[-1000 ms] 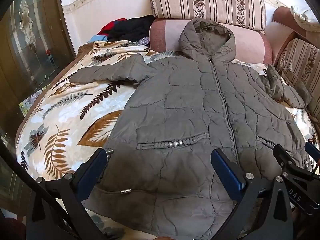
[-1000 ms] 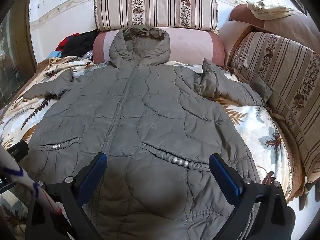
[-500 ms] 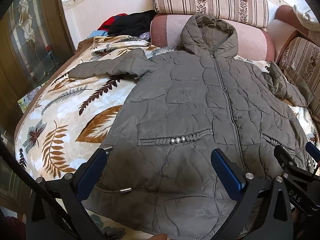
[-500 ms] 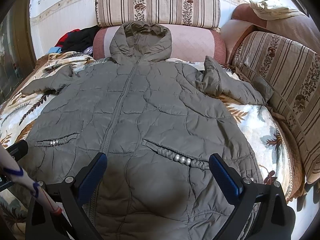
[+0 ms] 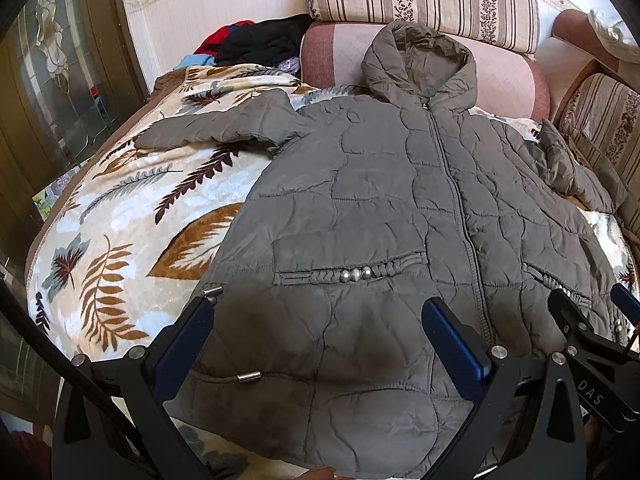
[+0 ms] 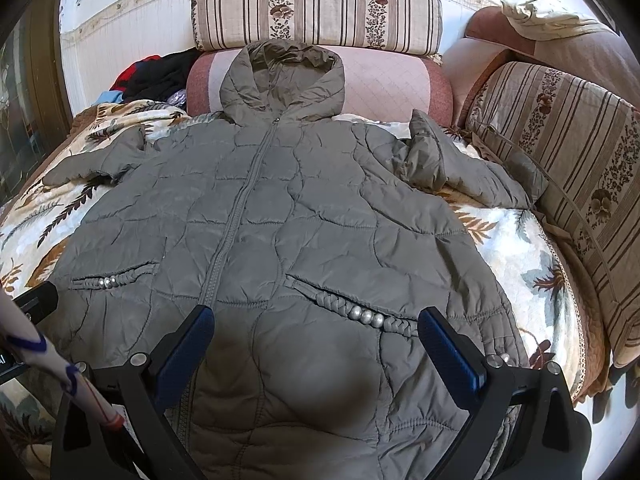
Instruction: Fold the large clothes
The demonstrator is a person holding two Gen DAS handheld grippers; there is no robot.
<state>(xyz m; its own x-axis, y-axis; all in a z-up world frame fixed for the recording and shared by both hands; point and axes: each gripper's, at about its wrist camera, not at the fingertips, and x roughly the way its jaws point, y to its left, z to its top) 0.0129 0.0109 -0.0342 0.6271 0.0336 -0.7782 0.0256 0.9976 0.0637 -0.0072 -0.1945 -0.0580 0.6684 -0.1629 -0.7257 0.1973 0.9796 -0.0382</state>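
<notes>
A grey-green quilted hooded jacket [image 5: 380, 208] lies flat, zipped, front up, on a leaf-patterned blanket [image 5: 120, 216]. Its hood [image 5: 420, 60] rests against a pink bolster. One sleeve [image 5: 216, 128] lies out to the left, the other sleeve [image 6: 460, 168] is bunched at the right. My left gripper [image 5: 316, 320] is open and empty above the jacket's lower left part near the hem. My right gripper [image 6: 316, 328] is open and empty above the lower middle [image 6: 280, 240], by the beaded pocket [image 6: 360, 312]. The right gripper also shows in the left wrist view [image 5: 592, 320].
Striped cushions [image 6: 316, 4] and a pink bolster [image 6: 392, 80] stand at the back; another striped cushion [image 6: 568, 160] lines the right side. A pile of dark and red clothes [image 5: 256, 40] lies at the back left. A wooden glass door [image 5: 48, 80] is at the left.
Both grippers have moved slightly forward and down over the jacket, which looks a little nearer. The jacket has not moved and both grippers stay open.
</notes>
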